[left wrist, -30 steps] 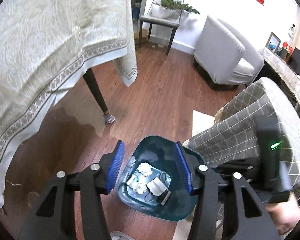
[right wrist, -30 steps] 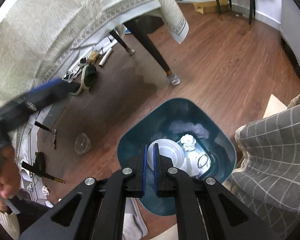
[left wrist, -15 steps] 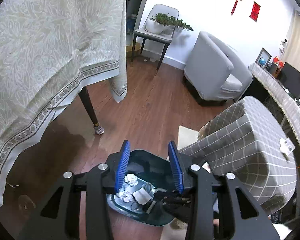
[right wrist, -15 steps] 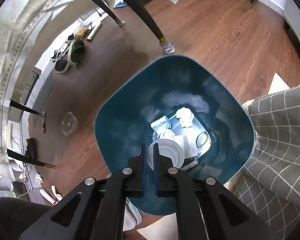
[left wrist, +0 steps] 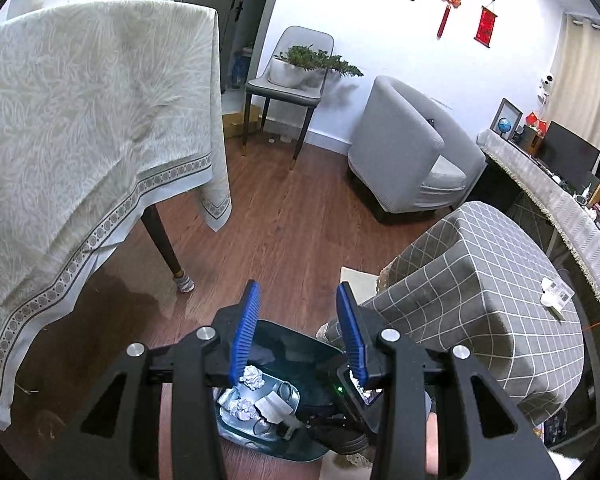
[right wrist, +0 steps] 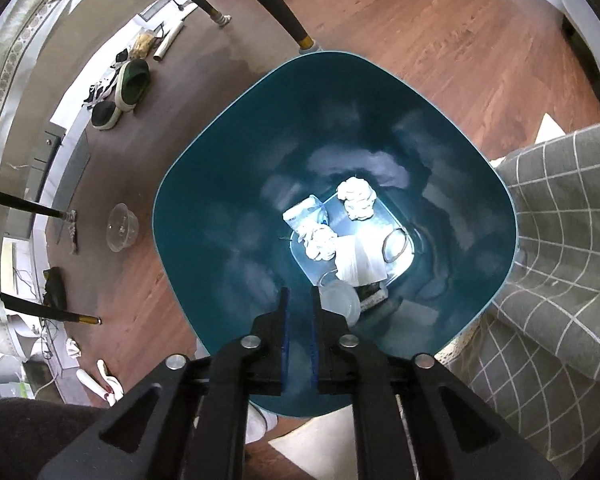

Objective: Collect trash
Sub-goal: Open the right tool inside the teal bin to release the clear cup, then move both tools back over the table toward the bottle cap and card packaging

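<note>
A teal trash bin point(right wrist: 204, 200) stands on the wood floor and fills the right wrist view. Crumpled paper balls point(right wrist: 356, 198), a white wrapper point(right wrist: 356, 260) and a rubber ring lie at its bottom. A clear plastic cup point(right wrist: 340, 304) is inside the bin, loose, just right of my right gripper point(right wrist: 299, 300), whose jaws stand slightly apart and empty over the bin's mouth. My left gripper point(left wrist: 298, 304) is open and empty, above the bin point(left wrist: 296, 340), which shows below it.
A table with a pale cloth point(left wrist: 80, 140) stands left, its leg point(left wrist: 166, 248) near the bin. A grey checked ottoman point(left wrist: 480, 300) is right of the bin. A clear lid point(right wrist: 122, 228), shoes point(right wrist: 130, 80) and clutter lie on the floor.
My right gripper has opened a little and let the clear cup go; the cup now sits inside the bin. The left gripper has risen and tilted up toward the room.
</note>
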A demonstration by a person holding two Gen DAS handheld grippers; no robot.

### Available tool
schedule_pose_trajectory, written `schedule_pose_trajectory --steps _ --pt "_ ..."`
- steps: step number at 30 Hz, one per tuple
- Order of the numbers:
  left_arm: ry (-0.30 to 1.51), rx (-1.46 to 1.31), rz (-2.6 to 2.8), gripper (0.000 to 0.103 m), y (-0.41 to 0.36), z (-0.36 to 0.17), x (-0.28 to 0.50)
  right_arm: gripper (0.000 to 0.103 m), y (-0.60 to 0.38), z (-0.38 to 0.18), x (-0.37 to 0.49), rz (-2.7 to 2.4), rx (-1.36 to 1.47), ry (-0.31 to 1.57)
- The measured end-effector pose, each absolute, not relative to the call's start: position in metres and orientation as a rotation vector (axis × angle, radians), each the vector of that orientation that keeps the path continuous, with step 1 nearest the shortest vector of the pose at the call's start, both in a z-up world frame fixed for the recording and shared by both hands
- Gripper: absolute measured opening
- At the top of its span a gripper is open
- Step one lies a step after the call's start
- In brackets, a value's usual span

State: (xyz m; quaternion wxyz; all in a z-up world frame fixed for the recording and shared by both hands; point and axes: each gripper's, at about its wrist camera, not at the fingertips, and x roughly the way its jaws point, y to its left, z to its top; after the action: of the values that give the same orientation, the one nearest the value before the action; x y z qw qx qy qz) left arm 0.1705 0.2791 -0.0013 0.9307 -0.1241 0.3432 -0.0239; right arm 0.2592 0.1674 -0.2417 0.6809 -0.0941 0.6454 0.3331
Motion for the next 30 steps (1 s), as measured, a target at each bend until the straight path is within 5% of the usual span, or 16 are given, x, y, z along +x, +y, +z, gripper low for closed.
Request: schedule_pose_trajectory --steps 2,15,23,26,30 --pt "0.695 -0.258 -0.052 0.042 0.278 0.001 0.171 0.029 0.167 -0.237 0.258 0.748 -0.207 1.437" --pt "0.638 -0.257 -0.058 0.043 0.260 0.018 0.178 0.029 0.150 -0.170 0.253 0.808 -0.171 1.271" --pt "0.592 -0.233 -0.087 0.054 0.234 0.031 0.180 0.030 0.118 -0.104 0.254 0.791 -0.136 1.054" --pt "0.576 -0.235 -0.101 0.057 0.225 0.035 0.181 0.053 0.100 -0.082 0.255 0.764 -0.112 0.978" --pt "0.574 -0.226 -0.123 0.060 0.207 0.036 0.186 0.054 0.073 -0.059 0.255 0.734 -0.091 0.909"
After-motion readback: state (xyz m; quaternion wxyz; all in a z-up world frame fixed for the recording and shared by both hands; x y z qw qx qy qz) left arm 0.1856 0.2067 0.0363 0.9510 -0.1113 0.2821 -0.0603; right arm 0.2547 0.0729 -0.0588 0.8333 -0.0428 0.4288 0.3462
